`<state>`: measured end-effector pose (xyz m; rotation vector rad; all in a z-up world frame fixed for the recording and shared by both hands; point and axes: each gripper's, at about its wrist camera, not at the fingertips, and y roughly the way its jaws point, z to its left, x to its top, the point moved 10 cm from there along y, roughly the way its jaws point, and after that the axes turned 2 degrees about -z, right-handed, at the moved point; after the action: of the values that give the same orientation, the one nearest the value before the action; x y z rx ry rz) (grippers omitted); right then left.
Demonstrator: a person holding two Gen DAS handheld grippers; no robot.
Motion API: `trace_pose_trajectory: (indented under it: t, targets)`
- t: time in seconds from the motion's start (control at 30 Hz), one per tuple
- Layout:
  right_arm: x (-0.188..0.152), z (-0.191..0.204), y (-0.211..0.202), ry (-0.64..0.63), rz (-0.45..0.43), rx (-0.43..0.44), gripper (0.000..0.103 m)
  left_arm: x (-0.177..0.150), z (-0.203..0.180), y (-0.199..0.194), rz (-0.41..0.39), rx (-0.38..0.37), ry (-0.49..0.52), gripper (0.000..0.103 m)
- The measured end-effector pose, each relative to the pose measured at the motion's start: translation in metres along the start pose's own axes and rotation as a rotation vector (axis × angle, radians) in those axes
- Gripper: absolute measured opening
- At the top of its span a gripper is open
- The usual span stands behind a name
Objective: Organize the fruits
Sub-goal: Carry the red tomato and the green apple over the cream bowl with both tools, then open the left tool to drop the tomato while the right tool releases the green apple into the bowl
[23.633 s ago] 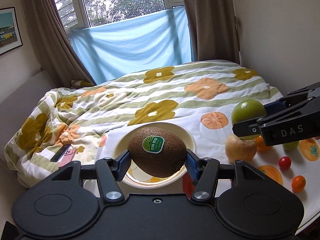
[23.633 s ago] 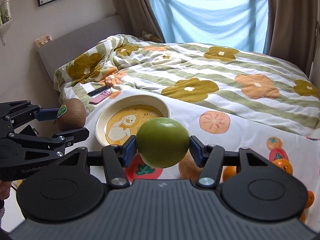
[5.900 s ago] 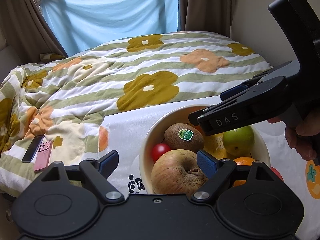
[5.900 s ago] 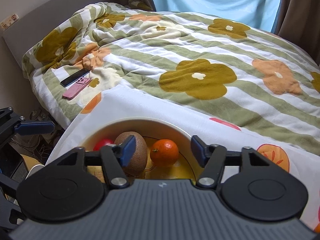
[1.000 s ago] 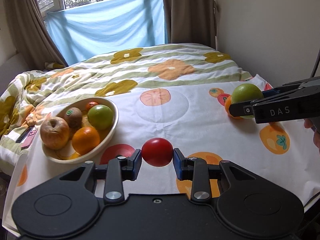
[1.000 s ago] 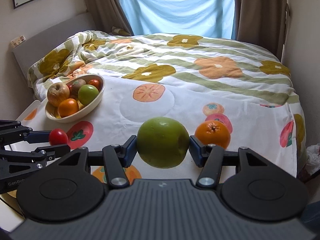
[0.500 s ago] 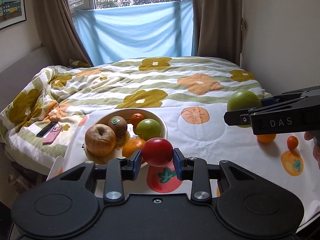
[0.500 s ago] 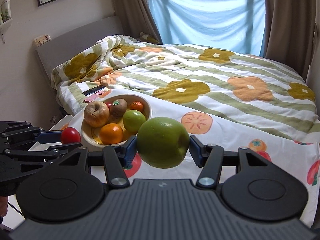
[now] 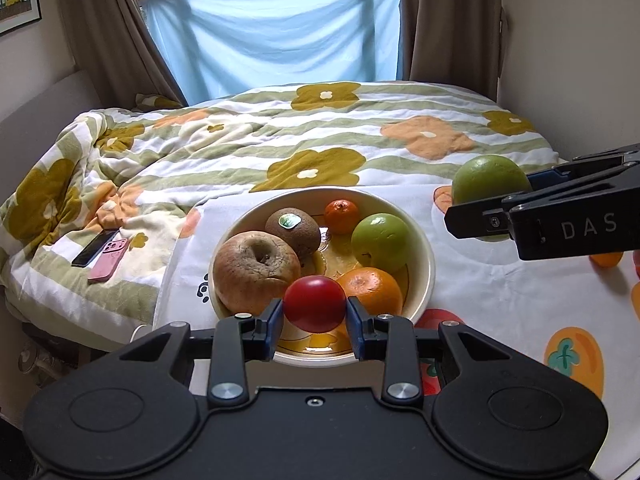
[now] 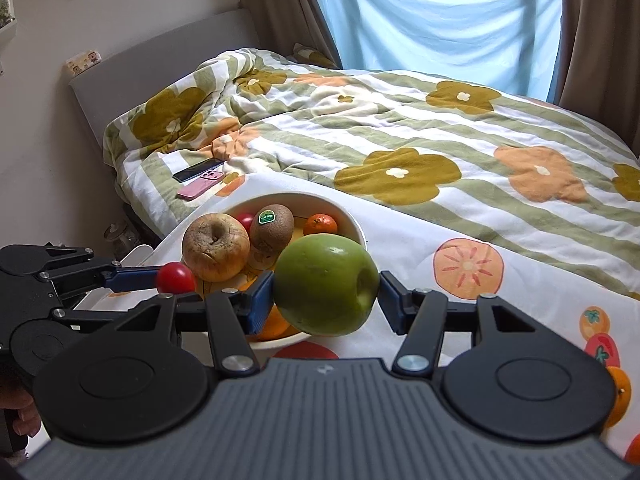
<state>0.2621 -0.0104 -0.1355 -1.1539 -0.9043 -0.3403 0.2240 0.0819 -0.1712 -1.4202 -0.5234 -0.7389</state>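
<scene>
Over the near rim of the cream bowl (image 9: 430, 276), the left hand-held gripper (image 9: 315, 316) carries a small red tomato (image 9: 314, 303), its jaws clamped close on it. The step looks like delivery: the next move likely calls for lowering into the gap beside the browned apple (image 9: 256, 271) and orange (image 9: 372, 289), then releasing. Right of the bowl, the right hand-held gripper (image 10: 327, 295) holds a large green apple (image 10: 326, 284) pinched between its part-spread jaws, waiting for room.

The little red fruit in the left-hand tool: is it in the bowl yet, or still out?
Out. The red fruit is clamped between the left gripper pads, above the bowl near its front rim.
</scene>
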Motion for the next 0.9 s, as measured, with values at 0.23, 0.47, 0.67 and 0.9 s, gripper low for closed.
trace_pose_trajectory:
  t: [0.23, 0.47, 0.67, 0.9]
  targets:
    - [0.001, 0.012, 0.033, 0.017, 0.032, -0.003, 0.071, -0.011, 0.011, 0.032, 0.062, -0.037, 0.024, 0.037]
    - [0.004, 0.014, 0.047, 0.034, 0.044, -0.009, 0.071, -0.018, 0.012, 0.043, 0.109, -0.062, 0.041, 0.038]
    - [0.010, 0.017, 0.054, 0.030, 0.046, -0.005, 0.071, -0.014, 0.016, 0.037, 0.084, -0.068, 0.043, 0.092]
    - [0.014, 0.025, 0.067, 0.009, 0.054, 0.012, 0.071, -0.009, 0.026, 0.026, 0.047, -0.083, -0.002, 0.094]
